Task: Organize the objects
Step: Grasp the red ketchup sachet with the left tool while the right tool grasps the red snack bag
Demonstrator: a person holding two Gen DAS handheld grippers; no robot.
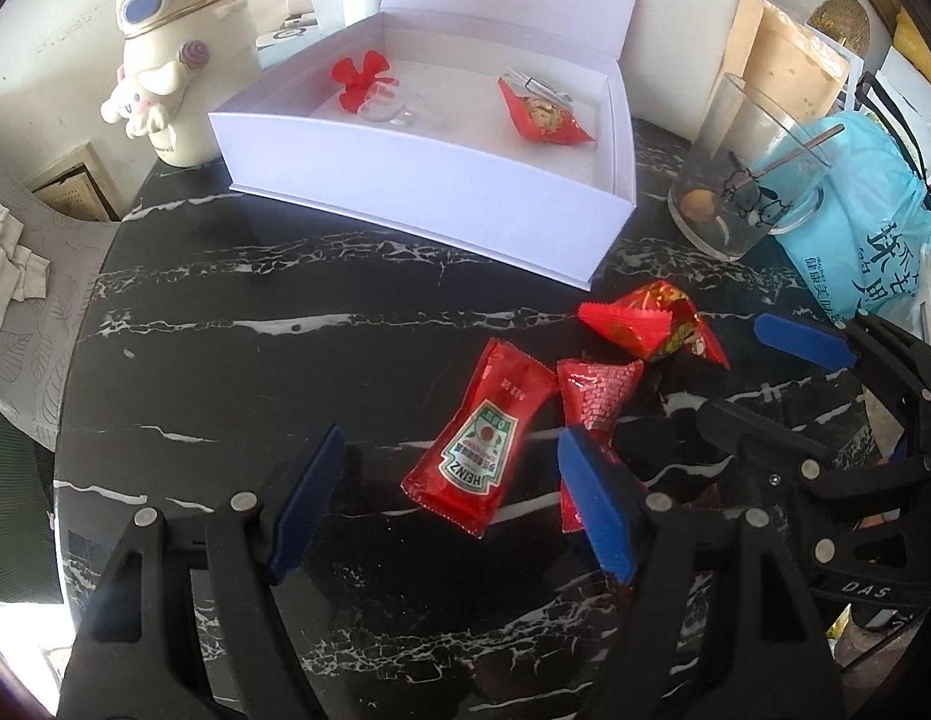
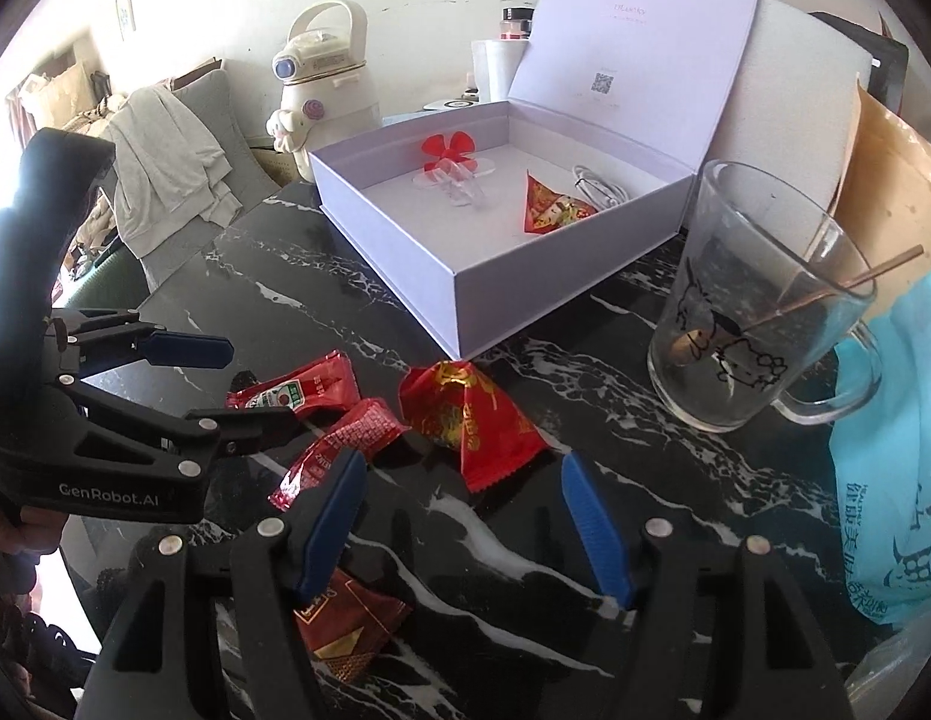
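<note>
Red sachets, a Heinz ketchup packet (image 1: 480, 447) among them, lay on the worktop (image 1: 225, 360) just before the open white box (image 1: 405, 192). Both the left gripper (image 1: 447, 510) and the right gripper (image 2: 465, 519) hovered near them with jaws wide, holding nothing.

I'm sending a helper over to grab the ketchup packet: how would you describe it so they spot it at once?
Start from the open white box on the black marble table. In front of the box lies a cluster of red packets; the ketchup packet is the one farthest left in the left wrist view. Unlike its neighbours, it carries a green-edged Heinz label with a tomato picture.
</note>
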